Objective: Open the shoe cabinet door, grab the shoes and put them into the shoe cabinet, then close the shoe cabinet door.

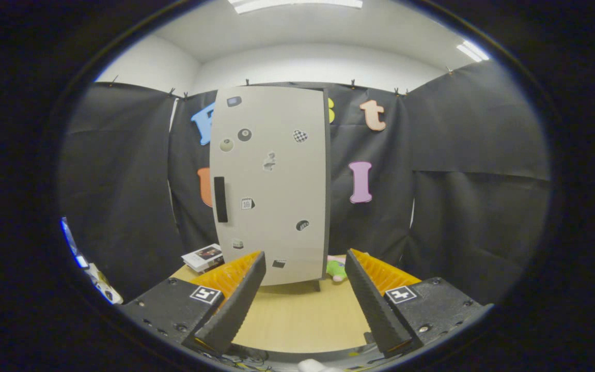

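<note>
1. The tool (305, 294) is hovering above the wooden worktop (297, 320) with its two fingers (235, 305) standing wide apart, and nothing is lying between them.
2. The shoe cabinet (271, 181) is standing upright on the worktop, beyond the fingers and a little to the left of the middle line between them. Its pale door is facing the tool and is looking closed.
3. A dark vertical handle (220, 199) is sitting near the left edge of the door, about halfway up.
4. Several small stickers (245, 135) are showing on the door; they are too small for me to say what they are picturing.
5. The bottom corners of the cabinet are being covered by the fingertips, so I cannot see how the cabinet is meeting the worktop there.
6. Just behind the right bottom corner of the cabinet, a small green and pink thing (337, 268) is lying on the worktop. The cabinet and the right finger are hiding most of it, so I cannot tell if it is a shoe or a toy.
7. To the left of the cabinet, a flat white box or booklet (203, 257) is lying on the worktop, partly cut off by the left finger.
8. Black cloth (463, 206) is hanging behind everything as the wall of the booth.
</note>
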{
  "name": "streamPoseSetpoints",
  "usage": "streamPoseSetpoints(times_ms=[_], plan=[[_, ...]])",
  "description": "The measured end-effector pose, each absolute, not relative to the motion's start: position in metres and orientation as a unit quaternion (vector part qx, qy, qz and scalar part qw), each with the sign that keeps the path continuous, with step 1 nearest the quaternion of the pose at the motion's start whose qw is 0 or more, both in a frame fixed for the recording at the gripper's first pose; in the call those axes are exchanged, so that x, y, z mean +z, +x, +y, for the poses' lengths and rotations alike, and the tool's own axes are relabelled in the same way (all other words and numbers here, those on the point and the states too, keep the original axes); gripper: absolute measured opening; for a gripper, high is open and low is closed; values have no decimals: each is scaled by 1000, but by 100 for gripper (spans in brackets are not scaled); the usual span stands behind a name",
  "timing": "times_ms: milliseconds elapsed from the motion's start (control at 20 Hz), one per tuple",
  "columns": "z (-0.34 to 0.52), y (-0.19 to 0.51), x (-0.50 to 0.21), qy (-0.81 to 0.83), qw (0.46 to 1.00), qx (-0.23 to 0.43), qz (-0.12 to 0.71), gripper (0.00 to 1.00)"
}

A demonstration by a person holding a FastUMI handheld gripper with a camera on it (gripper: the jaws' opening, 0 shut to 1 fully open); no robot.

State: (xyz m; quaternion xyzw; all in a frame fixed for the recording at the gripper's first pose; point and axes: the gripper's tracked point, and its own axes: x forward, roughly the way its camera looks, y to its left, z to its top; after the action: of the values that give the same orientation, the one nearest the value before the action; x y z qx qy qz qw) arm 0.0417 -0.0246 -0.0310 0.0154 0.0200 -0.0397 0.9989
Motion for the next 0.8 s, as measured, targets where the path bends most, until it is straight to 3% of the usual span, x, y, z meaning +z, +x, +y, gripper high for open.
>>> streamPoseSetpoints(times_ms=[800], plan=[[-37, 23, -16, 24, 999, -44, 8, 100]])
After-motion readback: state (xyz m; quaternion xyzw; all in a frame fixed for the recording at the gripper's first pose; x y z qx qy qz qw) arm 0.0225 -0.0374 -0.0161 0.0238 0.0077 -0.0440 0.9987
